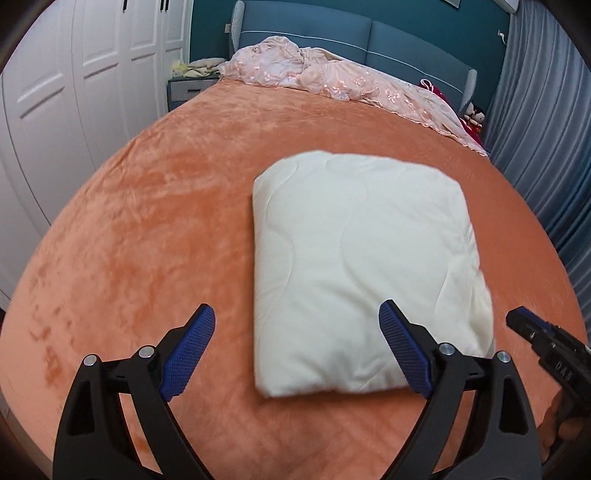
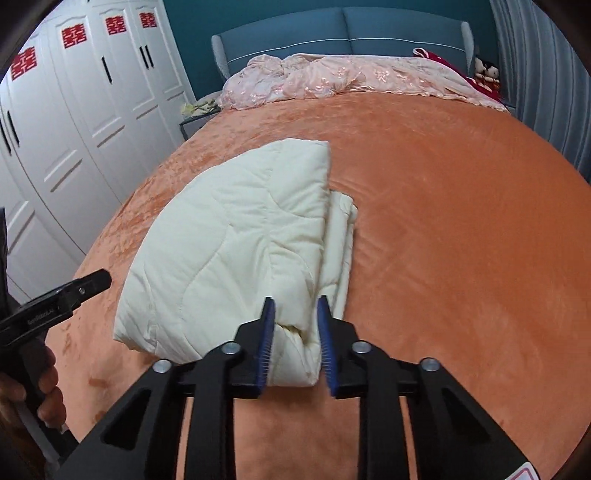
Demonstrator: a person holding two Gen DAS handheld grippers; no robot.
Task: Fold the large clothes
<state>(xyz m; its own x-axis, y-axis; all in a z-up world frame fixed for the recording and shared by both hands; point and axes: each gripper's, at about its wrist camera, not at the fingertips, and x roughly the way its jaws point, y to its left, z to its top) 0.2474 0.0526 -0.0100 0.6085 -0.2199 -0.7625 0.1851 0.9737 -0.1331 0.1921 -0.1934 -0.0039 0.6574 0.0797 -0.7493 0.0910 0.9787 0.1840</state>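
A folded cream quilt (image 1: 365,266) lies on the orange bed (image 1: 147,221) near its front edge. The left gripper (image 1: 295,347) fingers spread wide; the right gripper (image 2: 295,343) fingers clamp the quilt's near corner.

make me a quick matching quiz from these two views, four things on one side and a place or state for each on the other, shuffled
Things:
1. folded cream quilt
2. pink embroidered bedspread
3. left gripper
4. white wardrobe

Places or states:
A. crumpled against the blue headboard
B. jaws wide open, nothing between the pads
C. red paper cut-outs on its doors
D. lying on the orange blanket, near the bed's foot

Pairs: 1-D, 2-A, 3-B, 4-C
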